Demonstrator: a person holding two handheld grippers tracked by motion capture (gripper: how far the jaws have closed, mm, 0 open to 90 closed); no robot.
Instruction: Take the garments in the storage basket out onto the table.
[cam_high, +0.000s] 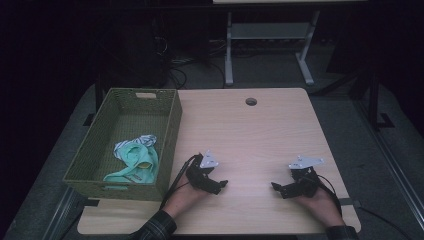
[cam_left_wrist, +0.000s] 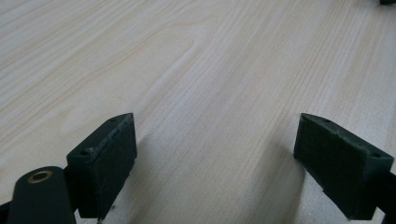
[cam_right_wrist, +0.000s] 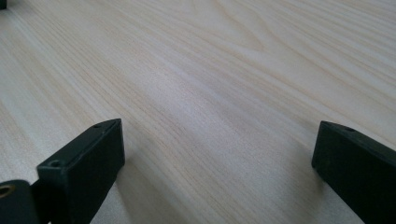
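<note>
Green basket at ten o'clock holds cloth; both spread, empty grippers might snag its rim when reaching.

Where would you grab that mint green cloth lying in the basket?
Probably the raised fold at the top of the mint green cloth, coming straight down from above: the woven basket walls block the sides, and the crumpled heap offers ridges to pinch.

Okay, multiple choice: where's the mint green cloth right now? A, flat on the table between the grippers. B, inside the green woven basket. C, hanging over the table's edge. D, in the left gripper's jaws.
B: the mint green cloth lies crumpled on the floor of the green woven basket, left of both grippers.
</note>
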